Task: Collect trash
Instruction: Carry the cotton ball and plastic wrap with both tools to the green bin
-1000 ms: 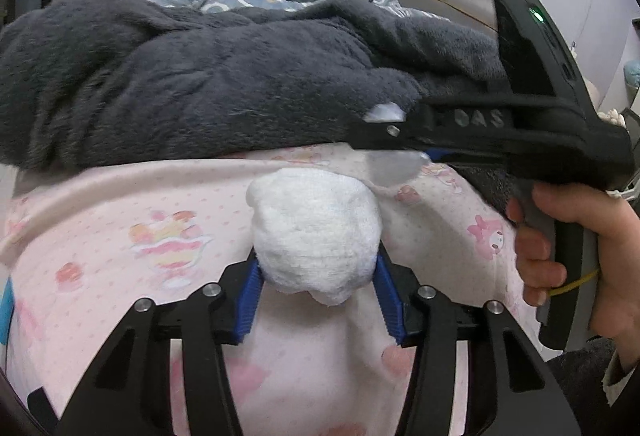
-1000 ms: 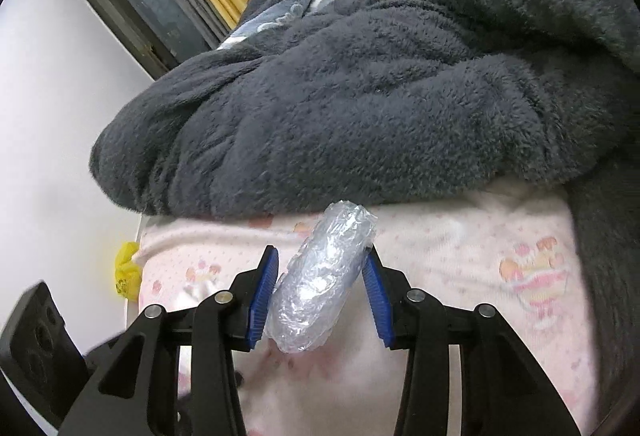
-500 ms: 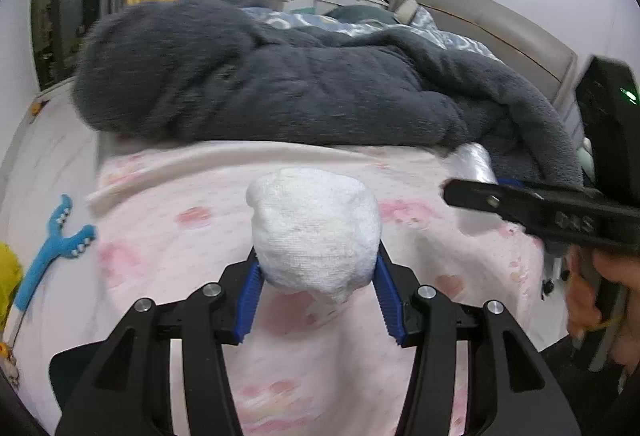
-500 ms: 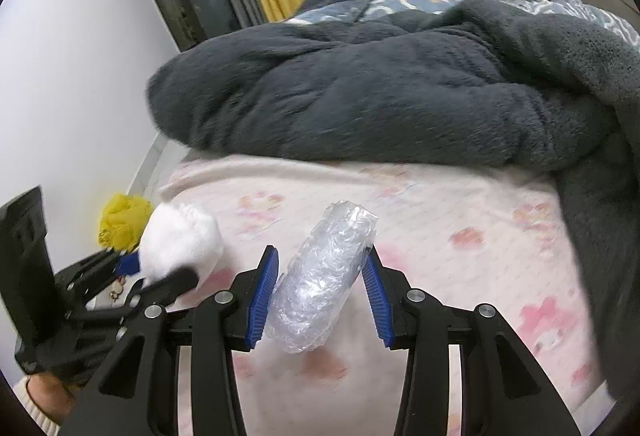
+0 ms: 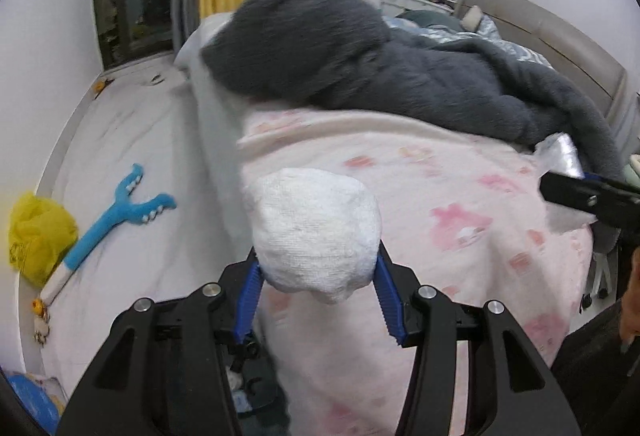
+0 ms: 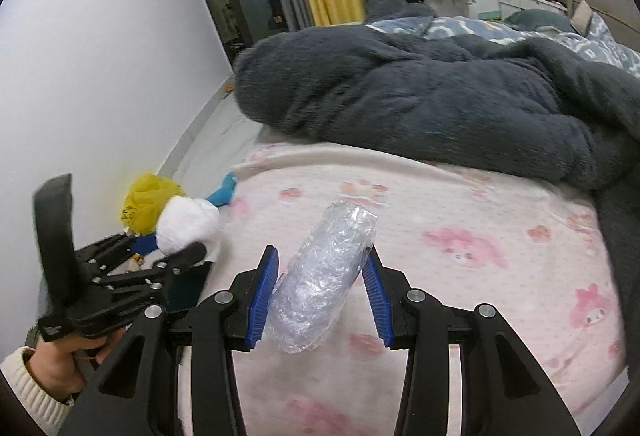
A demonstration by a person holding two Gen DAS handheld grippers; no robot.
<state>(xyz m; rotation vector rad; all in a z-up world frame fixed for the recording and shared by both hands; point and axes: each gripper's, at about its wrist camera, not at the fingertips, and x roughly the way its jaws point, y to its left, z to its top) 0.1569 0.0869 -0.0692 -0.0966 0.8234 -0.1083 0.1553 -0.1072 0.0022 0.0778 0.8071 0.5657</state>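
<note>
From the left wrist, the left claw grips a white tissue wad above the near edge of the bed; the view has swung left since a second ago, bringing the floor and a yellow bag into sight, probably the drop-off. From the right wrist, the right claw clamps a crumpled plastic wrapper over the bed. The bag's opening is hidden, and motion blurs the grey blanket.

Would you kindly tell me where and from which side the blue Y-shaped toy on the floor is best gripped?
Grip the blue Y-shaped toy across its straight stem, below the fork, coming from above with the fingers spanning its narrow width. It lies flat on the floor, and the stem looks slimmer and more even than the toothed prongs.
</note>
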